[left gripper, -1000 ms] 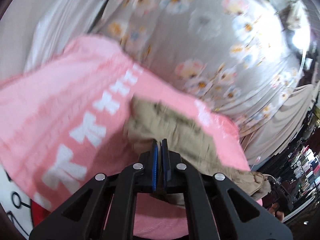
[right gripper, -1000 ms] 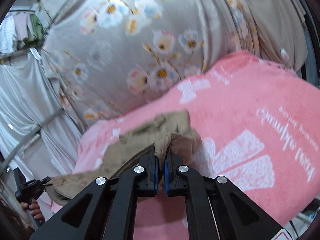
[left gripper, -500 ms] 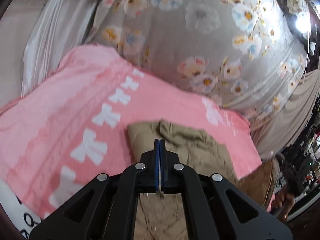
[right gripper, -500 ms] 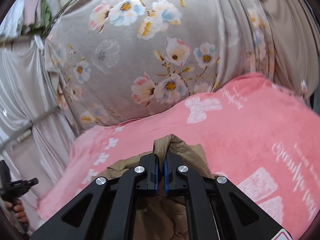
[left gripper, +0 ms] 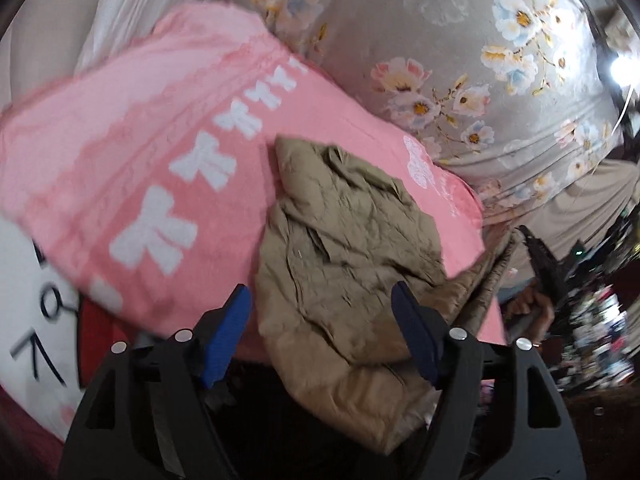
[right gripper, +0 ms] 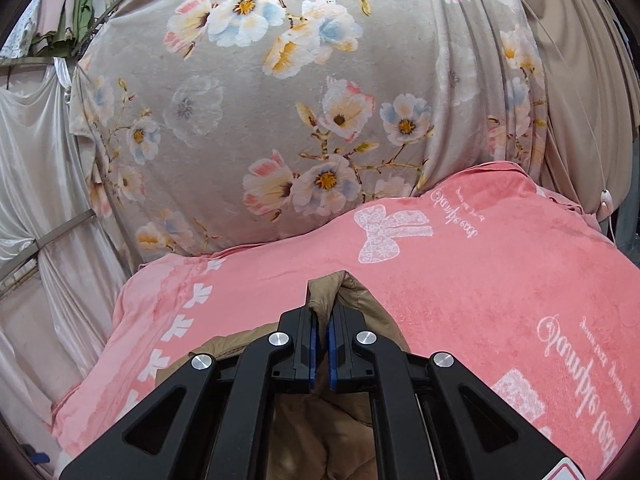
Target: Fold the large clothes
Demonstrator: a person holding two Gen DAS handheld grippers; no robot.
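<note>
The tan quilted jacket lies partly folded and rumpled near the pink bow-print blanket's near edge, the left gripper spread wide and empty, the right gripper pinching a fold, so squaring and further folds probably remain.

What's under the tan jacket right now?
The crumpled tan quilted jacket lies on a pink fleece blanket with white bows; the right gripper pinches a fold. What supports the blanket is covered.
</note>
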